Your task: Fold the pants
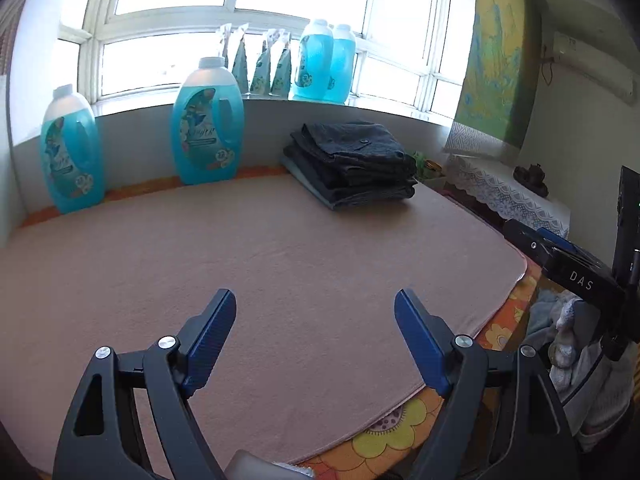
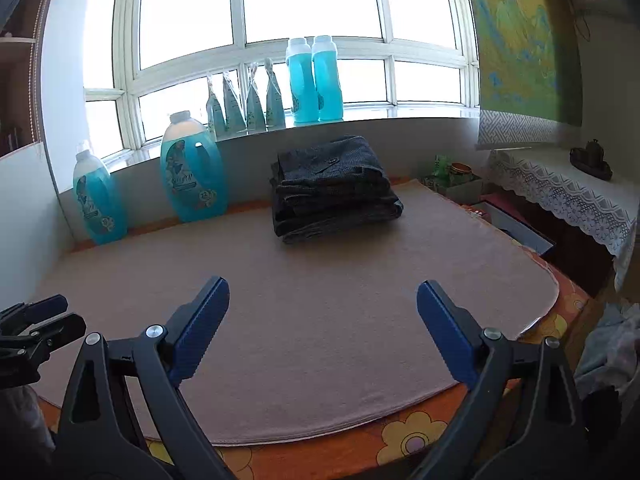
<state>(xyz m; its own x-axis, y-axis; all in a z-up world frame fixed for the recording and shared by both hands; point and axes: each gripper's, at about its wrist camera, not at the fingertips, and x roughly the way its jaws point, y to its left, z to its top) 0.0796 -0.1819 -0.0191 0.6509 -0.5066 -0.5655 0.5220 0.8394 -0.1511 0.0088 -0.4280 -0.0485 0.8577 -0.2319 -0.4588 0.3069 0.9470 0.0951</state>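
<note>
A stack of folded dark pants [image 1: 352, 164] lies at the far right of the pinkish-brown mat [image 1: 248, 264], near the wall under the window; it also shows in the right wrist view [image 2: 334, 188]. My left gripper [image 1: 315, 300] is open and empty, hovering over the near part of the mat, well short of the stack. My right gripper [image 2: 323, 290] is open and empty above the mat [image 2: 312, 312] near its front edge. The right gripper shows at the right edge of the left wrist view [image 1: 560, 256], and the left gripper at the left edge of the right wrist view [image 2: 36, 320].
Two large blue detergent bottles [image 1: 208, 124] [image 1: 70, 152] stand at the back left of the mat. More bottles and pouches [image 1: 320, 60] line the windowsill. A lace-covered side table [image 2: 568, 196] stands to the right. Light clothes [image 1: 568, 340] lie off the table's right edge. A floral orange cloth [image 2: 404, 436] shows under the mat.
</note>
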